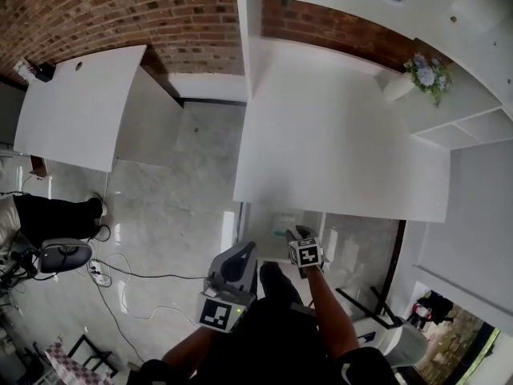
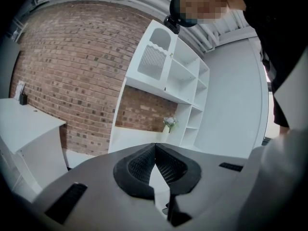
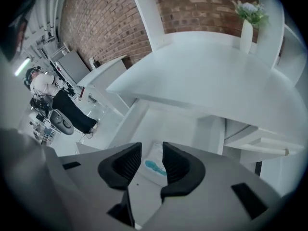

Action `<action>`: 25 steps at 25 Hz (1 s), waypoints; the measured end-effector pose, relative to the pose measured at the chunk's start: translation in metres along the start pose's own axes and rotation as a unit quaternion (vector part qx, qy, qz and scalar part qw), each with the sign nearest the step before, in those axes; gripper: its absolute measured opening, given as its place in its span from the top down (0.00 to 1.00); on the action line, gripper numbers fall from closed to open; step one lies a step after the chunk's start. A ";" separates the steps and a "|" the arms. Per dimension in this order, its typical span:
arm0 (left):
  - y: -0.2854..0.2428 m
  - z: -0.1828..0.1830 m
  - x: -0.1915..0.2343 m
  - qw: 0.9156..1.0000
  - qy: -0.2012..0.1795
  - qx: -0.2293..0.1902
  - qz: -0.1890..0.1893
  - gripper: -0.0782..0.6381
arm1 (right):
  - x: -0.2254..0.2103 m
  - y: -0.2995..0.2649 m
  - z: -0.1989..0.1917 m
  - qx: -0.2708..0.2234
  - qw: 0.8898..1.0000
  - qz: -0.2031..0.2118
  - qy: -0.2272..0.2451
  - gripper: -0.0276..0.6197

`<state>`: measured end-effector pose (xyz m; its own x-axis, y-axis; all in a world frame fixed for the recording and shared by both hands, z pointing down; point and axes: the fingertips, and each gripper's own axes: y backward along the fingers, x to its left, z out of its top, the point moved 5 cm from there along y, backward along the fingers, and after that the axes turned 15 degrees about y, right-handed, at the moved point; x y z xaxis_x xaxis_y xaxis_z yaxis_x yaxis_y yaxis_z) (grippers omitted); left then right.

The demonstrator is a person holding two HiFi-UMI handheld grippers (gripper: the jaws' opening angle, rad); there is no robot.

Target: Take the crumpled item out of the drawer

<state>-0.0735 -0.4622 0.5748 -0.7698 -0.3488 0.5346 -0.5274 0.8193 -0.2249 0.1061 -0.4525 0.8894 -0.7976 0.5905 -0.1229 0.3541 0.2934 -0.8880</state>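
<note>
Two grippers show, but only one is working the task. The right gripper [image 3: 151, 150] tilts steeply down over the open drawer [image 3: 166, 121] beneath the white desk [image 3: 207, 76]. Its jaws stand parted, with nothing pressed between the pads. The crumpled item [image 3: 155, 166] shows through the gap beyond them, lying on the drawer floor toward the near end, apart from the jaws and not yet touched. The left gripper [image 2: 155, 146] is off to the side, its jaws closed tip to tip on nothing, aimed at the brick wall [image 2: 72, 71] and the shelves [image 2: 185, 76].

The item looks like a thin white wrapper or sheet with a teal mark on it, creased and lying fairly flat. It is probably very light and soft, with no stiffness to push against, so it would give under the pads rather than resist them. A piece this flat is hard to get under, and on the smooth drawer floor it may slide away. A raised fold or a lifted edge looks the best place to pinch, with one pad on each side of the crease. How high the folds stand cannot be made out
</note>
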 end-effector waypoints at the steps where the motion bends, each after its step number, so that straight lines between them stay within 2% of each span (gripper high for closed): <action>1: -0.003 0.000 0.003 1.000 0.002 0.002 0.000 0.86 | -0.002 -0.010 -0.003 0.010 1.000 0.002 -0.003 0.72; 6: -0.017 -0.005 0.021 1.000 0.012 0.018 0.008 0.86 | -0.009 -0.056 -0.011 0.041 0.999 0.008 -0.025 0.70; 11: -0.033 -0.011 0.032 0.999 0.021 0.027 0.014 0.86 | -0.022 -0.084 -0.024 0.082 0.996 0.007 -0.041 0.63; 18: -0.041 -0.025 0.045 0.998 0.032 0.045 0.020 0.86 | -0.036 -0.112 -0.057 0.143 0.987 0.022 -0.063 0.60; 25: -0.045 -0.036 0.054 0.997 0.039 0.054 0.026 0.86 | -0.036 -0.133 -0.071 0.169 0.981 0.041 -0.080 0.60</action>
<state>-0.0782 -0.5020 0.6428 -0.7693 -0.2665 0.5807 -0.5260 0.7801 -0.3388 0.1220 -0.4595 1.0429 -0.8491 0.4684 -0.2441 0.2593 -0.0329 -0.9652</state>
